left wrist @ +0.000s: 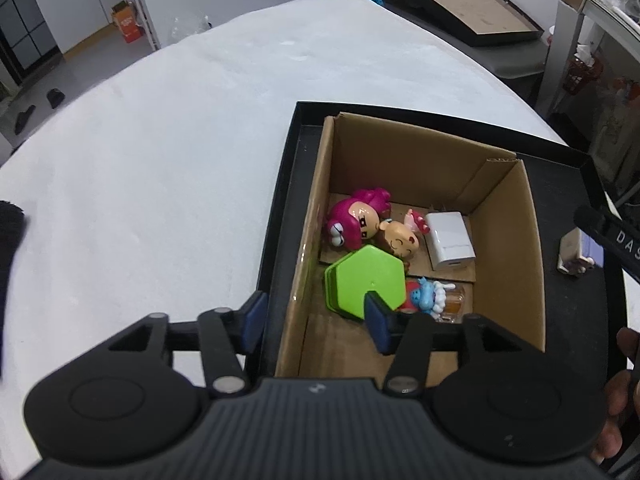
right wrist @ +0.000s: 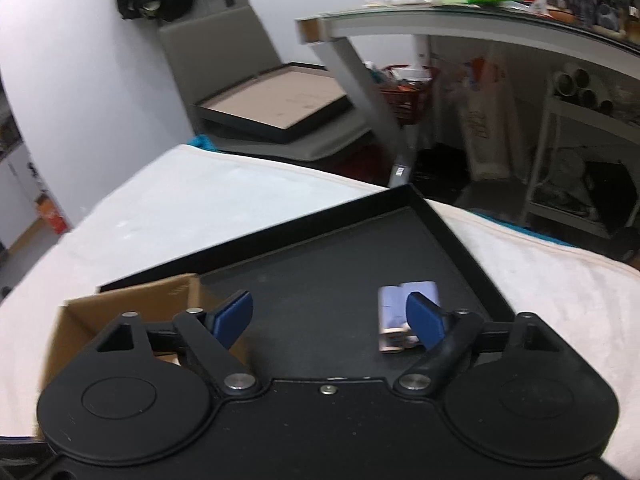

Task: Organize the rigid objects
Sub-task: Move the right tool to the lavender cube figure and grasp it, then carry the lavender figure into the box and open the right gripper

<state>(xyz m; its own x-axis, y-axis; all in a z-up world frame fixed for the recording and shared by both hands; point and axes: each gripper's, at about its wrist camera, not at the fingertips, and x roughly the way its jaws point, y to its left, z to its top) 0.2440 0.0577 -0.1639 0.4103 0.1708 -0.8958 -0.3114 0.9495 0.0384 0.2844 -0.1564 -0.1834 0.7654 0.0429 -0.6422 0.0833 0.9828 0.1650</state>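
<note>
Black tray (right wrist: pixel 452 236) on white tablecloth (left wrist: pixel 160 140)

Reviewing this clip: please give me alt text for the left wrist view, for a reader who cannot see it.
The open left gripper hovers over a cardboard box standing in a black tray on a white-covered table. The box holds a green hexagonal piece, a magenta-haired figurine, a bald figurine, a white charger and a blue-and-red toy.

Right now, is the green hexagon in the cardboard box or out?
In: the green hexagon lies inside the cardboard box, beside the toys; the open left gripper is empty.
</note>
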